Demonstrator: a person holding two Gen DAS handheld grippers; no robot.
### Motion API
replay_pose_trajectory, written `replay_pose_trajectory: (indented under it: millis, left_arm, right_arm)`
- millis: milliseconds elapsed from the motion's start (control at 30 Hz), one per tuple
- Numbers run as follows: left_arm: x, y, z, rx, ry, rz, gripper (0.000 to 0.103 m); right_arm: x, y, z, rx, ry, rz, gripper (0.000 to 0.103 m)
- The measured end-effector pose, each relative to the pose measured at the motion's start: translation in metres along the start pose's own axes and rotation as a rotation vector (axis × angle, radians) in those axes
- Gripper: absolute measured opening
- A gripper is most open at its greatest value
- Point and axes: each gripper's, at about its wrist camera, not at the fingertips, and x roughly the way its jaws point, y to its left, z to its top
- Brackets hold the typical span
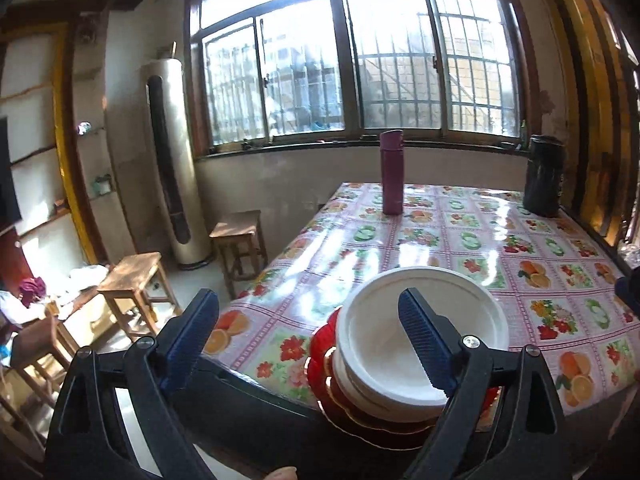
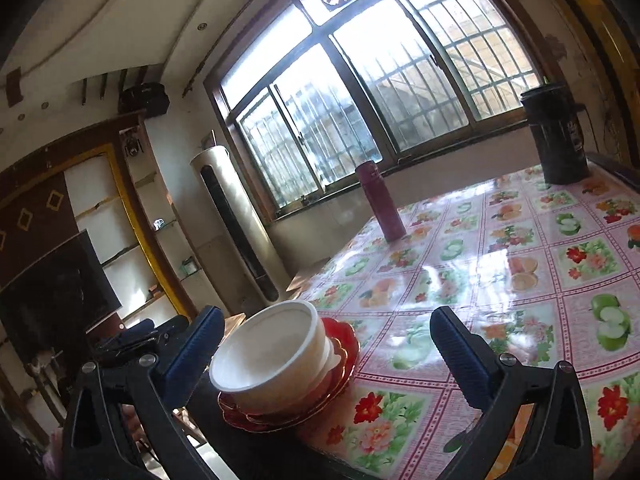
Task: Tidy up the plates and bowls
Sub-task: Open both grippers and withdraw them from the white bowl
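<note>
A stack of white bowls (image 1: 416,344) sits on red plates with gold rims (image 1: 324,356) near the table's front left corner. My left gripper (image 1: 308,332) is open and empty, above and in front of the stack; its right finger crosses over the top bowl. In the right wrist view the same white bowls (image 2: 272,356) rest on the red plates (image 2: 340,364). My right gripper (image 2: 324,344) is open and empty, its fingers spread either side of the stack, held back from it. The left gripper shows dimly at the left edge of the right wrist view (image 2: 132,336).
The table has a glossy fruit-and-flower cloth (image 1: 460,248). A maroon flask (image 1: 392,172) and a black canister (image 1: 544,176) stand at its far side by the window. Wooden stools (image 1: 132,280) and a tall floor air conditioner (image 1: 172,160) stand left of the table.
</note>
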Motion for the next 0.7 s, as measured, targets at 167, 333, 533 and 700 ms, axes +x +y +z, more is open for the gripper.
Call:
replay_pose_trajectory:
  millis: [167, 333, 533, 700]
  left_arm:
    - [-0.019, -0.009, -0.001, 0.051, -0.036, 0.084, 0.103]
    - [-0.033, -0.02, -0.003, 0.065, 0.008, 0.006, 0.103]
    - [-0.035, -0.03, -0.012, 0.056, 0.088, -0.068, 0.103]
    - [-0.037, -0.03, -0.016, 0.048, 0.123, -0.077, 0.103]
  right_arm:
    - [-0.013, 0.003, -0.009, 0.022, 0.033, 0.024, 0.103]
    - [-0.015, 0.014, -0.016, 0.032, 0.062, 0.034, 0.103]
    - [-0.02, 0.022, -0.021, 0.016, 0.066, 0.01, 0.103]
    - [-0.013, 0.029, -0.024, 0.021, 0.098, 0.023, 0.103]
